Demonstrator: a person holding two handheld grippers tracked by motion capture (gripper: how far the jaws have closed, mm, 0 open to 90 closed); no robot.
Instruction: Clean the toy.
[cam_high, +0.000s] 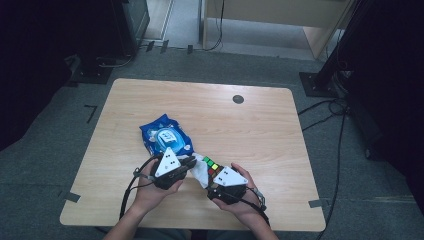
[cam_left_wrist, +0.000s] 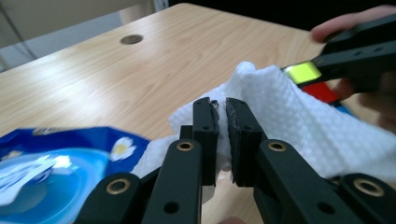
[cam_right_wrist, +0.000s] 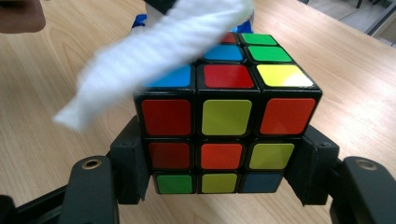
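Observation:
A scrambled Rubik's cube (cam_right_wrist: 224, 116) sits between the jaws of my right gripper (cam_right_wrist: 224, 170), which presses on its two lower sides and is shut on it. A white wipe (cam_right_wrist: 154, 51) lies draped across the cube's top left corner. My left gripper (cam_left_wrist: 220, 105) is shut on a fold of that wipe (cam_left_wrist: 285, 107), just left of the cube (cam_left_wrist: 306, 72). In the high view both grippers meet near the table's front middle, the left gripper (cam_high: 189, 162) beside the wipe (cam_high: 200, 172) and the right gripper (cam_high: 214, 172) under the cube (cam_high: 211, 166).
A blue pack of wet wipes (cam_high: 166, 136) lies on the wooden table (cam_high: 260, 130) just behind the left hand. A round cable hole (cam_high: 238, 99) sits near the far edge. Cables and black stands ring the table on the floor.

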